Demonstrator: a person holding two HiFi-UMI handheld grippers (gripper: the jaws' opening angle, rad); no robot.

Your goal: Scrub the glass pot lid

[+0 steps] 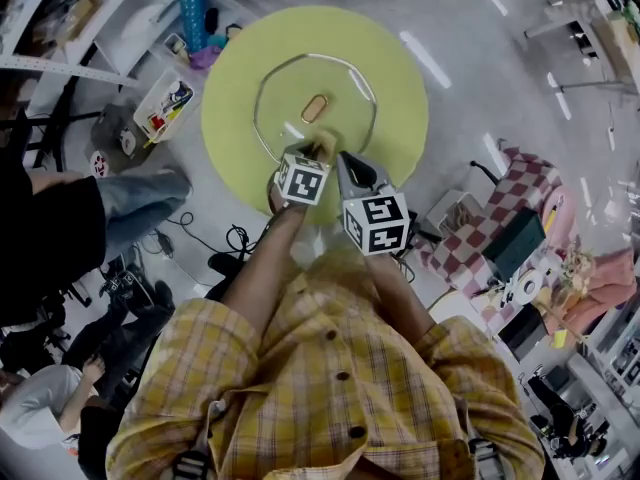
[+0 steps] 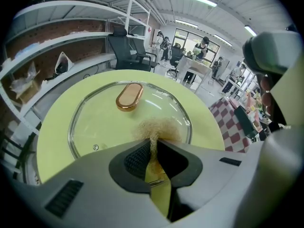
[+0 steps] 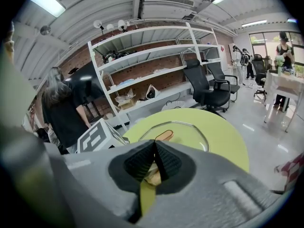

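Here is the glass pot lid [image 1: 330, 80], lying flat in the middle of the round yellow-green bench [image 1: 235, 78], with its oval copper-coloured handle [image 1: 314, 108] on top at the lid's centre. The rim runs in a faceted ring, and a small steam vent [image 2: 96, 147] shows in the glass near the lid's edge, on the person's side.

The left tongs [image 1: 320, 150] come in at the lid's near rim, pinching a tan, fuzzy scrubber [image 2: 159, 128]. The black ribbed pads grip its lower part while the bushy top sticks out past the tips. From the left gripper view the scrubber sits right over the near rim, between the handle and the person. Whether it presses on the glass can't be told.

The right tongs [image 1: 343, 160] sit just beside the left ones, on the person's side of the lid and off its near edge. Their pads are pressed together at the tips with nothing between them.

Beyond the lid, in the right gripper view, wall shelving [image 3: 142, 65] runs along a brick wall and a black office chair [image 3: 205, 87] stands past the bench. To the lid's left in that view is a person in a black top [image 3: 66, 108].
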